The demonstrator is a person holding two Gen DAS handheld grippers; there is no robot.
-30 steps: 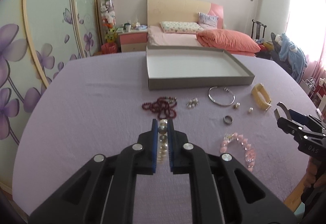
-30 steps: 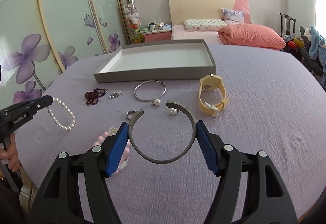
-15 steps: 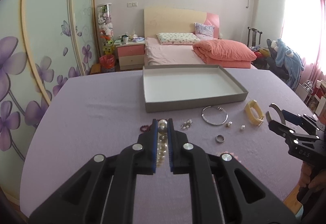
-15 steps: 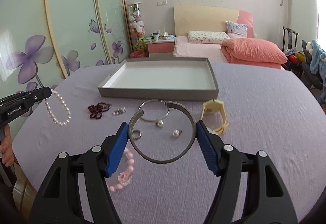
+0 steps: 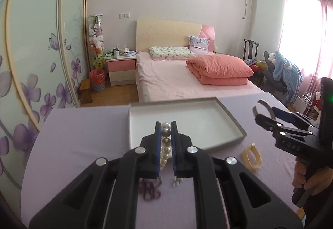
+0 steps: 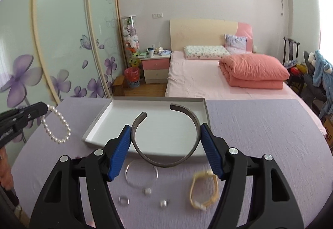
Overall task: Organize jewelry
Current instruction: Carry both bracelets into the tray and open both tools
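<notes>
My left gripper (image 5: pixel 166 125) is shut on a pearl bracelet (image 5: pixel 165 141), held above the table in front of the grey tray (image 5: pixel 235 122); the bracelet hangs from it in the right wrist view (image 6: pixel 57 125). My right gripper (image 6: pixel 166 131) is shut on a grey open cuff bangle (image 6: pixel 166 161), held over the tray's near edge (image 6: pixel 97 122); it also shows in the left wrist view (image 5: pixel 263 112). On the purple tablecloth below lie a yellow watch (image 6: pixel 205 191), a silver bangle (image 6: pixel 140 173), a ring (image 6: pixel 123 200), pearl earrings (image 6: pixel 147 191) and a dark red bead bracelet (image 5: pixel 148 189).
The table (image 6: pixel 260 135) is round with a purple cloth. Beyond it stand a pink bed (image 6: pixel 218 81), a nightstand (image 6: pixel 155 66) and floral sliding wardrobe doors (image 6: pixel 52 52). A chair with clothes (image 5: pixel 283 70) is at the right by the window.
Both grippers have risen and moved forward toward the tray, each still holding its piece. The loose jewelry on the cloth has slid lower in both views and looks blurred.
</notes>
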